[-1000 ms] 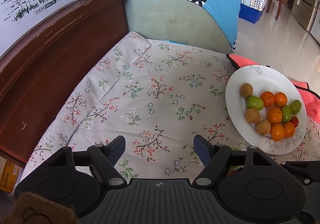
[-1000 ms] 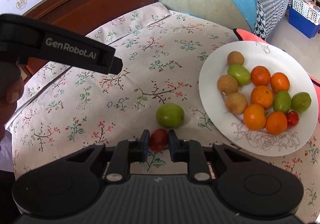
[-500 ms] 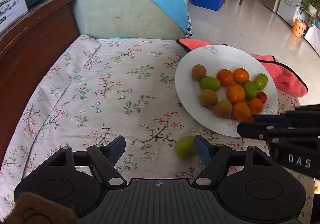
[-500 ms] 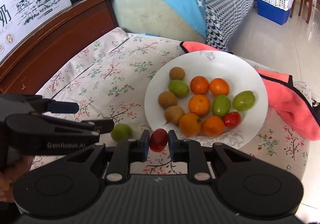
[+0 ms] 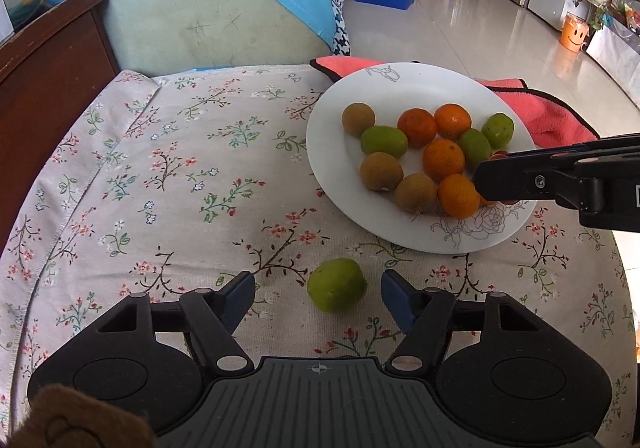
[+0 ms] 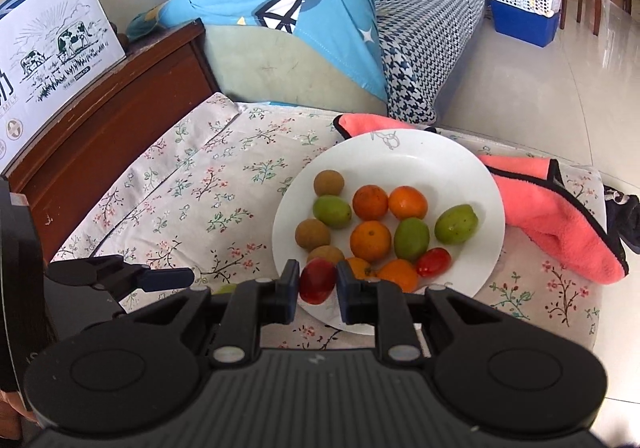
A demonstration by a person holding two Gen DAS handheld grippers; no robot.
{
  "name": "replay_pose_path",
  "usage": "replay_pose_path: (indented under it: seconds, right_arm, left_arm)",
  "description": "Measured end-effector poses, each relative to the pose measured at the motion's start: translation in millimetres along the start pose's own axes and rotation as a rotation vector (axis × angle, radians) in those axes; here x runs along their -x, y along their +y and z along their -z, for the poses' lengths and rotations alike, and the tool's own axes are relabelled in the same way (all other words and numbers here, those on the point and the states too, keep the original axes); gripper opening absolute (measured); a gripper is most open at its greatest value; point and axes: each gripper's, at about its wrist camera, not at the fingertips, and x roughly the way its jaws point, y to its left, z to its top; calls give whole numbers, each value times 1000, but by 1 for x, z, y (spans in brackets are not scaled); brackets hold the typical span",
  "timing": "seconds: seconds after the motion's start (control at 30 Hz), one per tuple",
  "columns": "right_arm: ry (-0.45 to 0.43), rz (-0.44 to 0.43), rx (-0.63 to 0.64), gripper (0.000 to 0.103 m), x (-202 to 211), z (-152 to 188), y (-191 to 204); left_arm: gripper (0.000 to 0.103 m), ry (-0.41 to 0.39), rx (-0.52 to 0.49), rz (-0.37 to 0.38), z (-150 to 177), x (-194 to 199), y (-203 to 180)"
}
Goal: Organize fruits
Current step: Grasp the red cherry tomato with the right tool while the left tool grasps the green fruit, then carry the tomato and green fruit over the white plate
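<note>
Left gripper low over the flowery tabletop, fingers still wide apart but closing in. Between them, one green fruit lying on the cloth, nearer the right finger, not touched by either one.

Right gripper squeezed tight on a small red fruit, held up over the near edge of the white plate. In the left view, seen poking in from 3 o'clock over the plate's near right side.

On the plate, a pile of fruit: orange ones in the middle, brown round ones toward 9 o'clock, green ones toward 3 o'clock, and one little red fruit at about 5 o'clock. From the loose green fruit, plate sits at about 1 o'clock, near but not touching.

Pink towel tucked under the plate at 3 o'clock. Blue pillow far back at 12 o'clock. Milk box up on the wooden board at 10 o'clock.
</note>
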Motion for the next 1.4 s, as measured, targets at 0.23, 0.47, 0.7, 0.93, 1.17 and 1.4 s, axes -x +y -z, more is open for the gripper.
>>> replay_pose_path:
  seconds: [0.23, 0.47, 0.7, 0.93, 1.17, 1.4]
  right_arm:
    - [-4, 2, -11, 20, 2, -1, -5]
    - [-9, 3, -19, 20, 4, -3, -8]
    - [-32, 6, -41, 20, 7, -11, -21]
    - [-89, 25, -96, 20, 10, -24, -41]
    - [-142, 24, -113, 20, 12, -34, -52]
    - [-166, 44, -148, 20, 6, -39, -60]
  left_arm:
    - [39, 22, 11, 30, 1, -8, 0]
    - [30, 12, 4, 48, 1, -7, -3]
    - [30, -63, 63, 61, -15, 8, 3]
    - [30, -169, 119, 81, -40, 18, 6]
    - [30, -216, 133, 107, -56, 15, 0]
    - [30, -239, 167, 143, -67, 5, -4]
